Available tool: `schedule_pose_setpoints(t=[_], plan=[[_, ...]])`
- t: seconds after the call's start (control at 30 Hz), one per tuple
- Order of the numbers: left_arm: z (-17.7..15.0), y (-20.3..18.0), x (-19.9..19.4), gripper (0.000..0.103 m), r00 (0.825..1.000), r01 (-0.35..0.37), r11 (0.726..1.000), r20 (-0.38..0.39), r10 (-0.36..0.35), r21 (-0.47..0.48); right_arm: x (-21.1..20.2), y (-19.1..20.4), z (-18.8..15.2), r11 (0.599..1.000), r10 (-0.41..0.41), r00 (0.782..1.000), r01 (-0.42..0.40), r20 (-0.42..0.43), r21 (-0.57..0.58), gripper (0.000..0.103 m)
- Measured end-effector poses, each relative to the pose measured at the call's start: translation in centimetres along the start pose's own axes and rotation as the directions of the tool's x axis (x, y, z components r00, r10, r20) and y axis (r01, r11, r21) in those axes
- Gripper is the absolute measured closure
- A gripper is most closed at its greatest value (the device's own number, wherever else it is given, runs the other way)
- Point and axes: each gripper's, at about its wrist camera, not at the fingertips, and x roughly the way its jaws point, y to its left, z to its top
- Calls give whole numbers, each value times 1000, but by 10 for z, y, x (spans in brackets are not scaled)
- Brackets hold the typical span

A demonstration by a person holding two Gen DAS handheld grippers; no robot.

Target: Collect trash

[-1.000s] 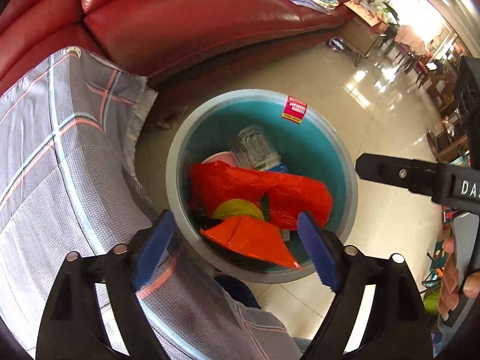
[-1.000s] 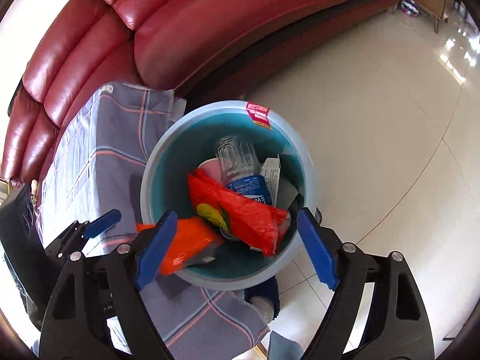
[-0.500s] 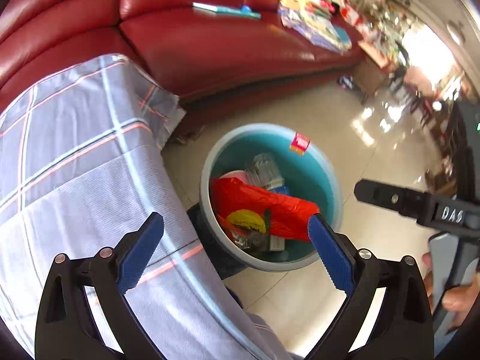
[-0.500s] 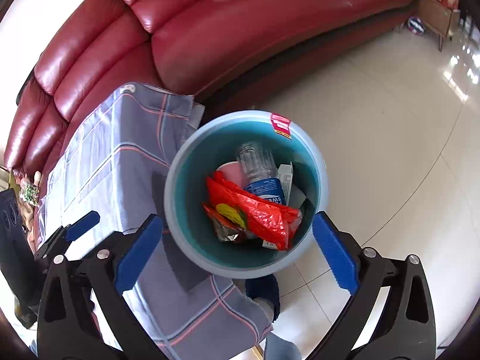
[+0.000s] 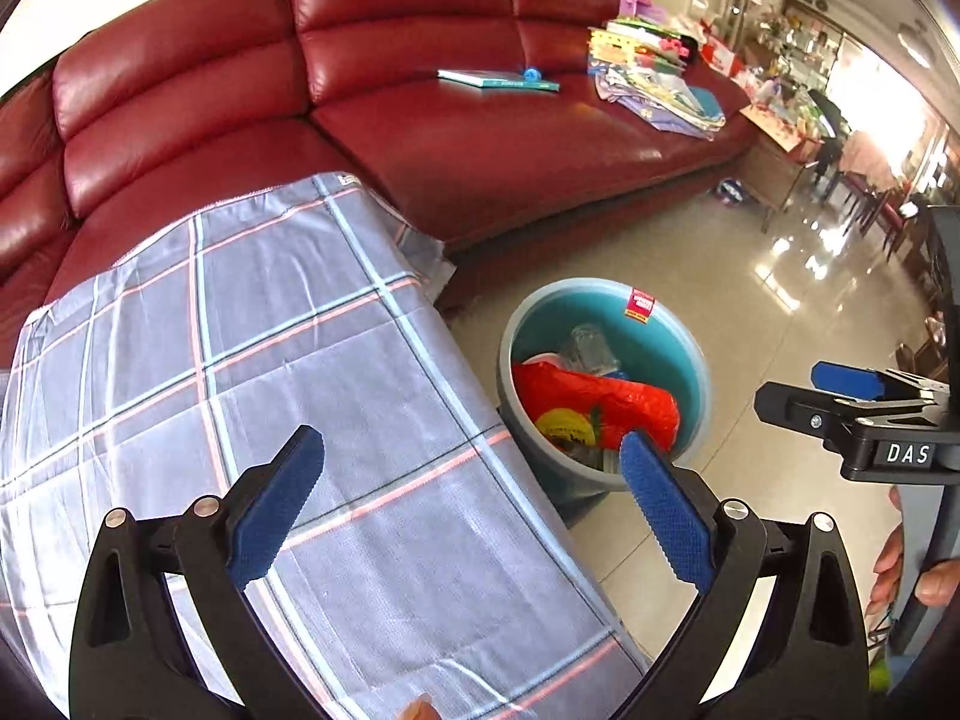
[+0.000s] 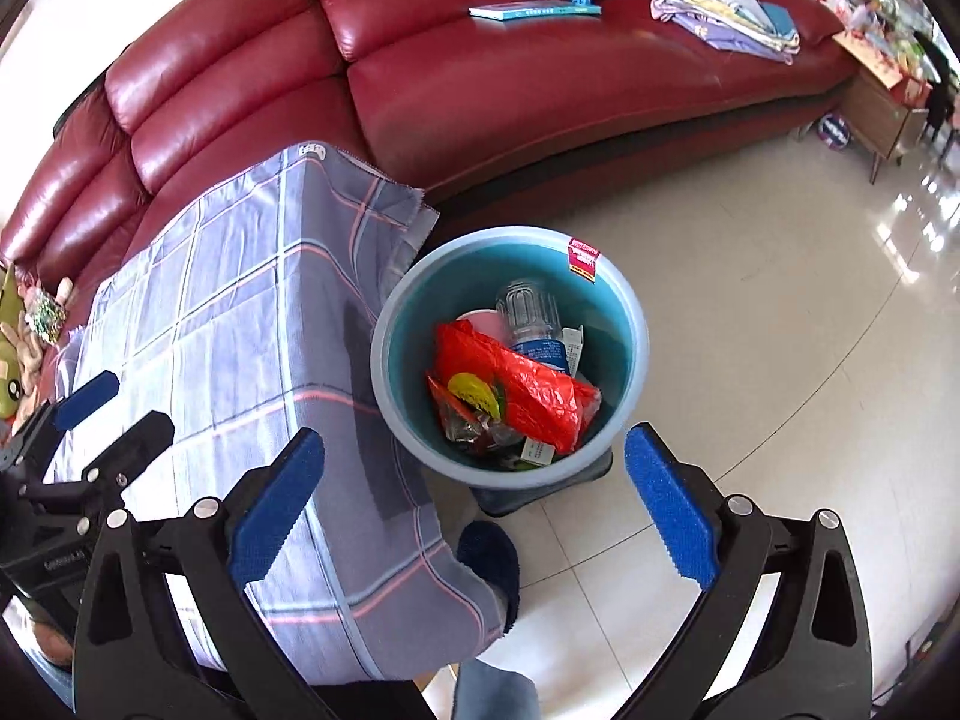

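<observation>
left gripper (image 5: 471,498) hangs wide apart over the plaid cloth (image 5: 270,360); the bin (image 5: 690,354) holds a red bag (image 5: 600,402)

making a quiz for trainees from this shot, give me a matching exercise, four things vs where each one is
Things:
1. red plastic bag
2. thin teal book
3. grey plaid cloth
4. red and white sticker

Places:
A. flat on the seat of the dark red leather sofa
B. on the inner rim of the round blue trash bin
C. draped over the table beside the bin
D. inside the bin, on top of the other trash

Pairs: 1-D, 2-A, 3-C, 4-B
</observation>
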Motion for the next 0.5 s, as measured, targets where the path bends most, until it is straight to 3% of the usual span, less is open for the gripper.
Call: schedule_pose_setpoints(t=[0.5], plan=[[-43,20,-48,4,998,-48,997,33,50,-60,-45,36,-50,983,-97,992,108,79,-148,7]])
